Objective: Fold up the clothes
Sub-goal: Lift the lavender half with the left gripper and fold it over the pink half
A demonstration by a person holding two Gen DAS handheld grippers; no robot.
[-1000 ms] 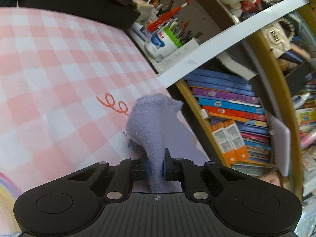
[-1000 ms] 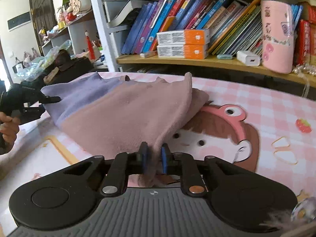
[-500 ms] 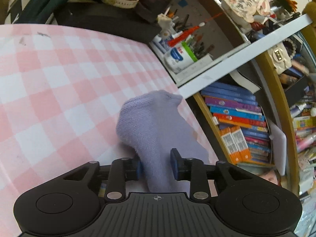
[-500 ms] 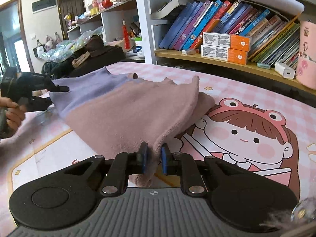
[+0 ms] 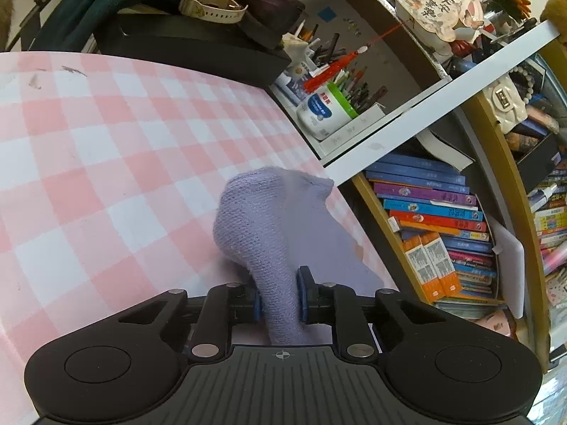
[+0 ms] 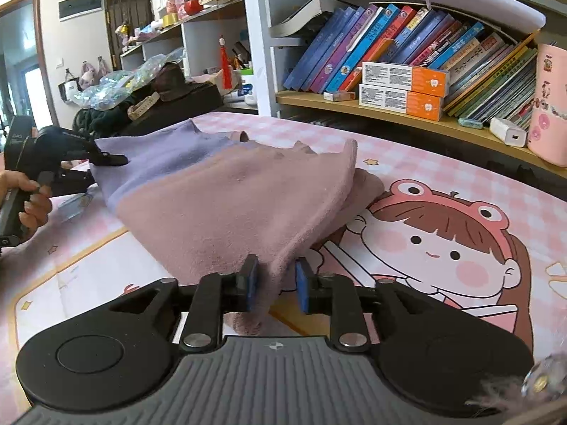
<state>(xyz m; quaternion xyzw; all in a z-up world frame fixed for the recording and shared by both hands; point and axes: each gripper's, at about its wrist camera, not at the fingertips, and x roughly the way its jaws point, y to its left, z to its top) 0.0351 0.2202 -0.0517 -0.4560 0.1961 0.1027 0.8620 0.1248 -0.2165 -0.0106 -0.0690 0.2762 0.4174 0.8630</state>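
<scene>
The left tongs (image 5: 278,299) have their blue pads (image 5: 256,304) parted, with a bunched lilac corner of the garment (image 5: 269,226) lying between them, touching both. The right tongs (image 6: 273,285) stand slightly parted too; the garment's mauve corner hangs between them, resting against the left pad. The two-tone garment (image 6: 226,194), lilac and mauve, spreads between both tongs across the counter (image 6: 443,184), which is covered by a pink checked mat with a cartoon girl (image 6: 457,244). Behind stands a bookshelf (image 6: 407,53). A hand (image 6: 30,202) grips the left tongs' handle.
</scene>
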